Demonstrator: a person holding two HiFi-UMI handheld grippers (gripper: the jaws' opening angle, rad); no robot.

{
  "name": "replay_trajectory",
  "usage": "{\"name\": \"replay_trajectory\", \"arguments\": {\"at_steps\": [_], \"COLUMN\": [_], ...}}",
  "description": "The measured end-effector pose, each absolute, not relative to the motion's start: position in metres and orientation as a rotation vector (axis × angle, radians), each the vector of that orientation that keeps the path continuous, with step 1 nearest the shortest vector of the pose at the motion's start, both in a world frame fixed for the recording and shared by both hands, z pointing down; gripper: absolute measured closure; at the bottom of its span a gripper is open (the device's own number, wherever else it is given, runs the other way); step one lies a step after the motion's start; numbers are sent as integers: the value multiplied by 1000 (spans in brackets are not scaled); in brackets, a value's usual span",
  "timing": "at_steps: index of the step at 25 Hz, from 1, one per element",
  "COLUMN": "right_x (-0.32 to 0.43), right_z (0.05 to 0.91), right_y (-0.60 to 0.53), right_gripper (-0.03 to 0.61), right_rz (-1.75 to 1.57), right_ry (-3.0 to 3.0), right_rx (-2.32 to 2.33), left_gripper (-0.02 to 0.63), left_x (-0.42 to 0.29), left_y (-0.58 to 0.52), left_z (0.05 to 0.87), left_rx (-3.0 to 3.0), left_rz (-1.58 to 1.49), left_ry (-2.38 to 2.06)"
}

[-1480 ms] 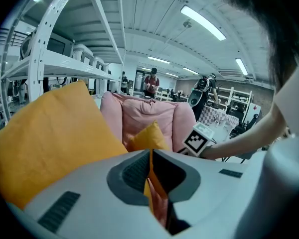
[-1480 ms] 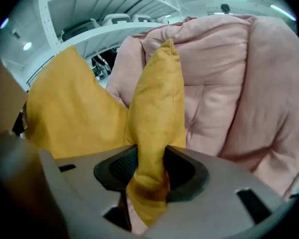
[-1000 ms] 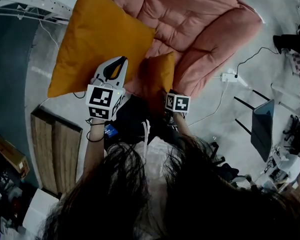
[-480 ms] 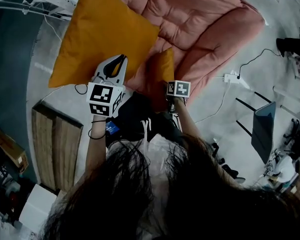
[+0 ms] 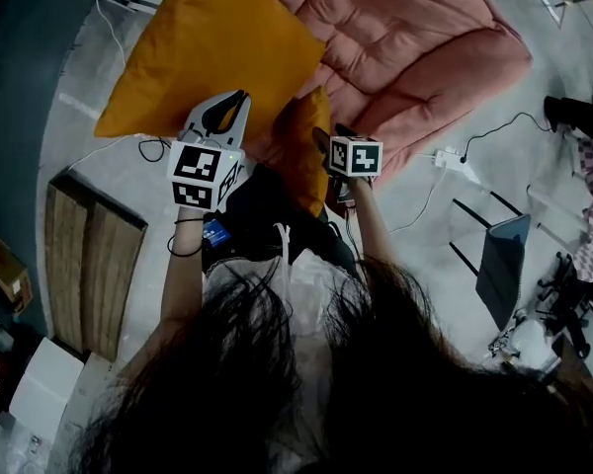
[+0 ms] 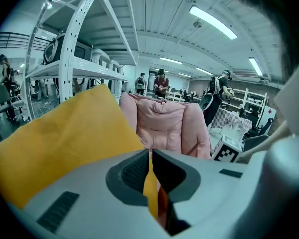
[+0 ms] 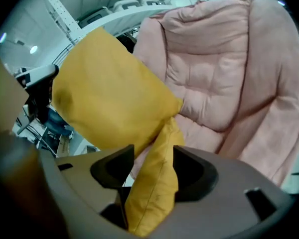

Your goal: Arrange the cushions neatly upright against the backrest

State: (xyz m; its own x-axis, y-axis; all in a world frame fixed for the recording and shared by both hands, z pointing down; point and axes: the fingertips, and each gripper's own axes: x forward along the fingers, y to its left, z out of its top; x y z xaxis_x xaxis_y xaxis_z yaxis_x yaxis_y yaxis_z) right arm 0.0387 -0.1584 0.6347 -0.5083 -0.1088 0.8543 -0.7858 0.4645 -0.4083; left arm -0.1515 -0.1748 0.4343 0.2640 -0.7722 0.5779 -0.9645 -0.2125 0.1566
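Your left gripper (image 6: 150,162) is pressed together on a thin fold of fabric at the edge of the large orange cushion (image 5: 212,52), with the cloth running down through the closed jaws. That cushion hangs off the left side of the pink armchair (image 5: 405,38), its inner corner overlapping the chair's padding and the rest of it out over the grey floor (image 5: 79,117).

Your right gripper (image 7: 153,156) has just been opening its jaws. They stand spread, and the small orange cushion (image 5: 306,156) is between them. One side of the cushion lies against one jaw, and a gap shows at the other jaw, so nothing is pinching it. This small cushion stands on edge at the front of the pink armchair, just below the seat padding. Its upper corner meets the lower corner of the large cushion.

Neither cushion rests against the armchair's backrest. A white power strip (image 5: 445,154) lies on the floor just right of the armchair.
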Motion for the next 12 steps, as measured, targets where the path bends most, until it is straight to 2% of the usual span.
{"name": "replay_trajectory", "arguments": {"at_steps": [6, 12], "right_x": [-14, -77], "right_z": [588, 533], "right_y": [-223, -296], "right_gripper": [345, 316], "right_rz": [841, 533], "right_ry": [-2142, -2327], "right_rx": [582, 355], "left_gripper": [583, 583], "left_x": [-189, -219], "left_y": [-160, -127], "left_z": [441, 444], "left_rx": [1938, 1835], "left_rz": [503, 531], "left_ry": [-1660, -1730]}}
